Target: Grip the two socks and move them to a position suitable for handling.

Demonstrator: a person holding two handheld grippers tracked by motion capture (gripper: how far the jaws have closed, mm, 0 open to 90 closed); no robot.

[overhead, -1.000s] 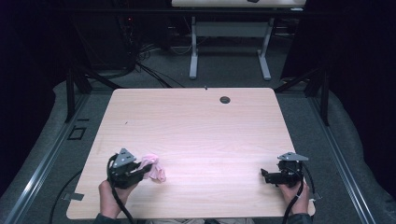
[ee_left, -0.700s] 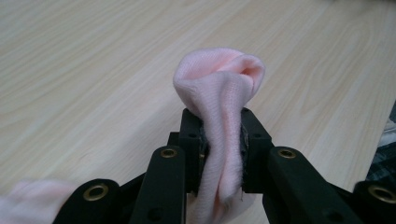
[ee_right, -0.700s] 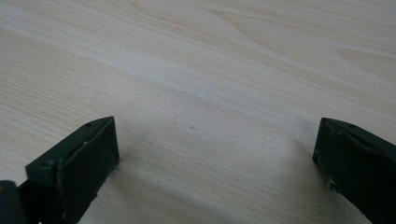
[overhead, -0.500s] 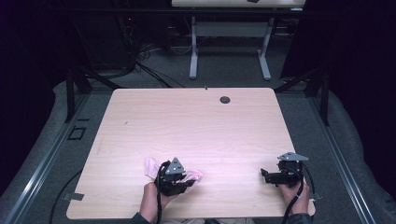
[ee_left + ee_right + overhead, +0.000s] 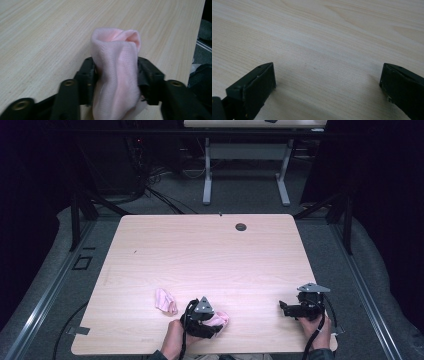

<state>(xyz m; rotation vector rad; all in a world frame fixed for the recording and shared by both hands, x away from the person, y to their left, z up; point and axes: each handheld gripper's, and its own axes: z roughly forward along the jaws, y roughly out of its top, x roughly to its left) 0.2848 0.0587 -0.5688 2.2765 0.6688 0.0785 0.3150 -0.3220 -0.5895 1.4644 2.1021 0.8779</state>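
Two pink socks lie near the front edge of the wooden table [image 5: 210, 250]. One pink sock [image 5: 165, 301] lies loose to the left of my left hand. The other pink sock [image 5: 220, 319] [image 5: 116, 62] is bunched up on the table between the jaws of my left gripper [image 5: 215, 324] [image 5: 116, 72]. Those jaws have just been opening, and the cloth fills the gap between them without being squeezed. My right gripper [image 5: 283, 308] [image 5: 328, 77] rests low at the front right, jaws wide apart over bare wood with nothing between them.
A dark cable hole [image 5: 241, 227] sits near the table's far edge. Beyond the table stand the legs of another desk [image 5: 245, 175], with cables [image 5: 150, 190] on the grey floor. Black curtains close in both sides.
My left hand has slid right along the front edge with a pink sock, leaving the other sock behind on its left. Its jaws now stand wider. The right hand has not moved.
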